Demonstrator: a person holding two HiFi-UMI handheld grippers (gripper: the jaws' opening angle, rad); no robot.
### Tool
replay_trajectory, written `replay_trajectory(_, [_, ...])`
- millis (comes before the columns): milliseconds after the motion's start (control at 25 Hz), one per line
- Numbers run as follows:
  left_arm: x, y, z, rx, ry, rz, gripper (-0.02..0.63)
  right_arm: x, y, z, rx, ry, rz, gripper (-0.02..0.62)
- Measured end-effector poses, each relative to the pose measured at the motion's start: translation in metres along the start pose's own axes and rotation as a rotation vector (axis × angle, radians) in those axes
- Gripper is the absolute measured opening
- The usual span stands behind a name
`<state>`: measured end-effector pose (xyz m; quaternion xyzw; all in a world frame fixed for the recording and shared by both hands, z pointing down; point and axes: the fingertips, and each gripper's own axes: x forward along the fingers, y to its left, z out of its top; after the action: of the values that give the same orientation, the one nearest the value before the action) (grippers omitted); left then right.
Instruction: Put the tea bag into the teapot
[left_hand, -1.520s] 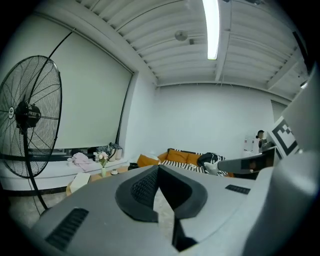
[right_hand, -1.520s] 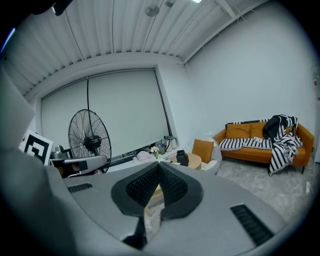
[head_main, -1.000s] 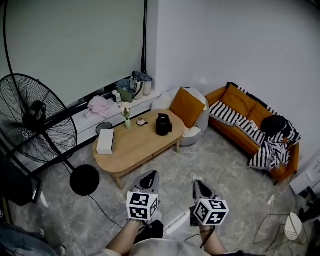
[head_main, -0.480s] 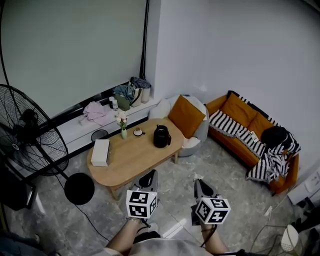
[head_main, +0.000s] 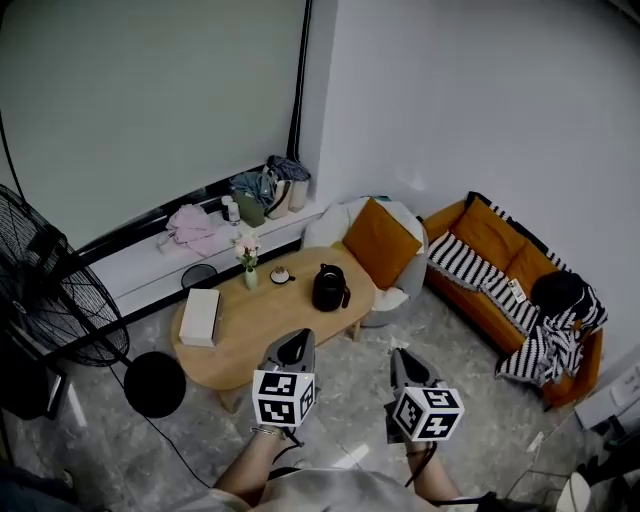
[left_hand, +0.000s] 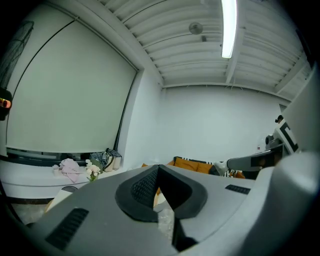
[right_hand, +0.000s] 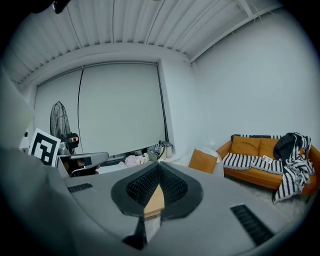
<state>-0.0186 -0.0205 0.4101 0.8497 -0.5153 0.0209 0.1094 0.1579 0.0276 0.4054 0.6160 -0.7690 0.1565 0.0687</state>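
Not started: left gripper (head_main: 296, 344) and right gripper (head_main: 402, 362) pinched closed, empty, teapot (head_main: 329, 288) far off on table (head_main: 250, 330), tea bag unseen.

The teapot (head_main: 329, 287) is black, rounded and upright, with its handle toward 4 o'clock. It stands on the oval wooden table (head_main: 255, 325), near the table's 2 o'clock end. The tea bag cannot be made out.

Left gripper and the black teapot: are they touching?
Apart. The head view shows a stretch of bare table between the left gripper and the teapot.
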Motion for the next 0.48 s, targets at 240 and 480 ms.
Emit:
replay_trajectory(240, [0.03, 0.016, -0.006, -0.017, 0.024, 0.008, 0.005, 0.037, -0.009, 0.006, 0.005, 0.019, 0.005, 0.034])
replay_trajectory(480, [0.04, 0.03, -0.021, -0.018, 0.077, 0.019, 0.005, 0.059, -0.011, -0.012, 0.032, 0.072, 0.006, 0.034])
